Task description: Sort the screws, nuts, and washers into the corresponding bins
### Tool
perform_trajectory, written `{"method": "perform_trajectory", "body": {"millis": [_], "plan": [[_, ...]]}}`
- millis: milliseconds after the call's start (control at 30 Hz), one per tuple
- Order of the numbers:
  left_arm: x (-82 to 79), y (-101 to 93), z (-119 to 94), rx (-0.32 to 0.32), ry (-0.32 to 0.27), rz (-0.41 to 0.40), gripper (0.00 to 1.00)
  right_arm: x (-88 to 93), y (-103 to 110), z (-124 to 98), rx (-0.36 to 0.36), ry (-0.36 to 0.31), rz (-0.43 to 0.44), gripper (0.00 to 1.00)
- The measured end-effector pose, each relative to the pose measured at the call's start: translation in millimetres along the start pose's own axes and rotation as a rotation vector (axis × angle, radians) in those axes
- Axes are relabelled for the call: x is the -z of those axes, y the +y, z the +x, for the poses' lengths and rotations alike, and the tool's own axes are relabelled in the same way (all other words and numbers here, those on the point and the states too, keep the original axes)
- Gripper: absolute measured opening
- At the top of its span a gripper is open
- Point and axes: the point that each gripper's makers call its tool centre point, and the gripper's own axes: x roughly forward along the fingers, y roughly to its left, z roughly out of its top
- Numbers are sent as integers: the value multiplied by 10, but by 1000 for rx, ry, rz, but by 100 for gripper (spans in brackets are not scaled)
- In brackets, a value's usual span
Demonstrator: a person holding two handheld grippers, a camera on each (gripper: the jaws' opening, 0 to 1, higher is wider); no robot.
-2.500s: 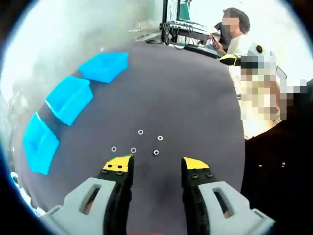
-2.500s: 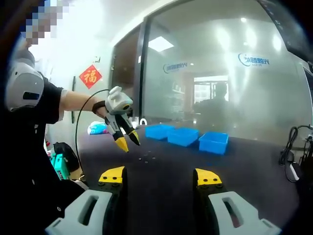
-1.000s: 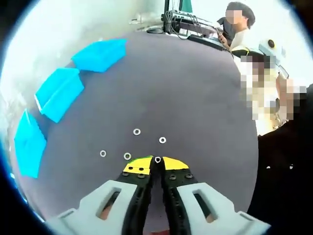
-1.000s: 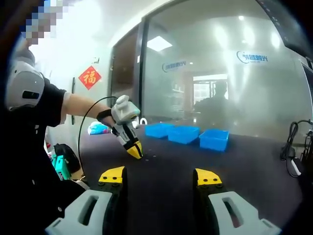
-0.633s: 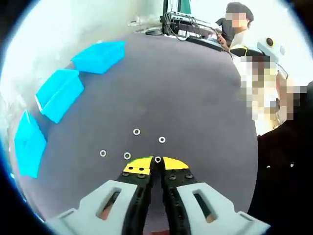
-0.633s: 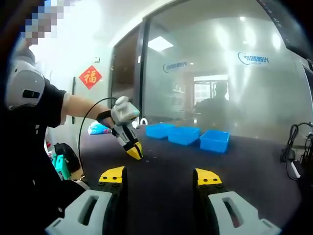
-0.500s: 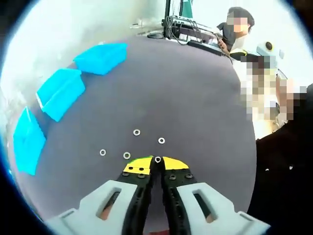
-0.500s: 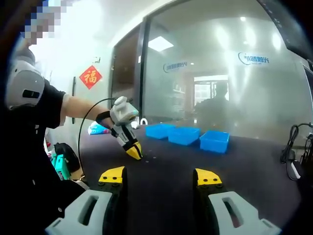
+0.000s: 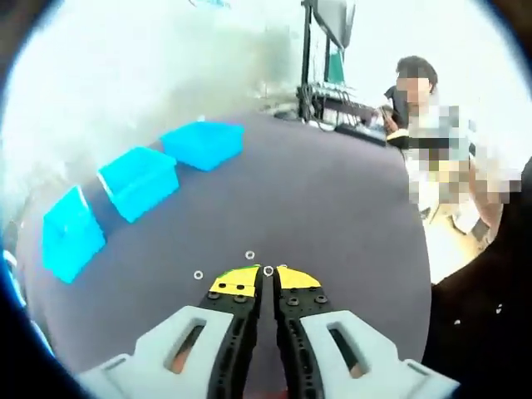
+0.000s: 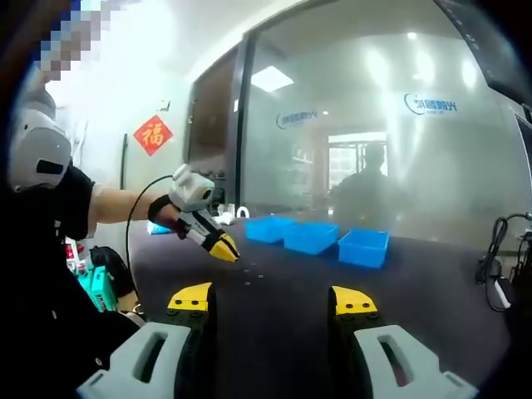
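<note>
**Left tongs clenched on a washer above the dark table**

Three bright blue plastic bins [image 9: 137,181] stood in a row along the far side of the dark grey table [image 9: 332,216], close to a frosted glass wall [image 10: 374,150]. From the left gripper view I could not tell what, if anything, lay in them; their insides looked plain blue. In the right gripper view the same bins [image 10: 312,235] sat side by side, well apart from both tools.

Beyond the table a seated person [image 9: 411,91] was near a cluster of black cables and equipment [image 9: 332,104]. A red paper decoration [image 10: 153,133] hung on the wall at the left. Nothing stood between the tools and the bins.

The left gripper [image 9: 268,275] had its yellow-tipped jaws pressed together, and a small silver ring-shaped washer [image 9: 268,270] was pinched right at their tips. Two more loose silver washers [image 9: 250,255] lay on the table just beside those tips, on the bin side. In the right gripper view the left gripper [image 10: 224,247] hung above the tabletop in the person's outstretched hand [image 10: 162,218].

The right gripper [image 10: 274,301] was released, its jaws spread wide with nothing between them, near the table's edge.
</note>
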Motion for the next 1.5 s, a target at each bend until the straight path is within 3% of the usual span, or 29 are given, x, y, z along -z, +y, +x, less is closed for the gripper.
{"method": "perform_trajectory", "body": {"millis": [100, 233, 467, 900, 1333, 1500], "plan": [[-127, -90, -80, 6, -109, -24, 6, -41, -3, 3, 4, -9, -3, 49], [-281, -148, -240, -35, -230, -45, 6, -57, 1, 9, 4, -10, -7, 49], [-393, -81, -458, -144, -348, -66, 6, -87, 12, 18, 4, -14, -12, 49], [-371, 145, -627, -211, -400, -100, 6, -135, 26, 40, -3, -18, -21, 49], [-398, 214, -737, -243, -439, -118, 6, -147, 66, 54, -13, -16, -28, 49], [-421, 326, -824, -309, -483, -131, 6, -143, 67, 63, -13, -17, -26, 49]]}}
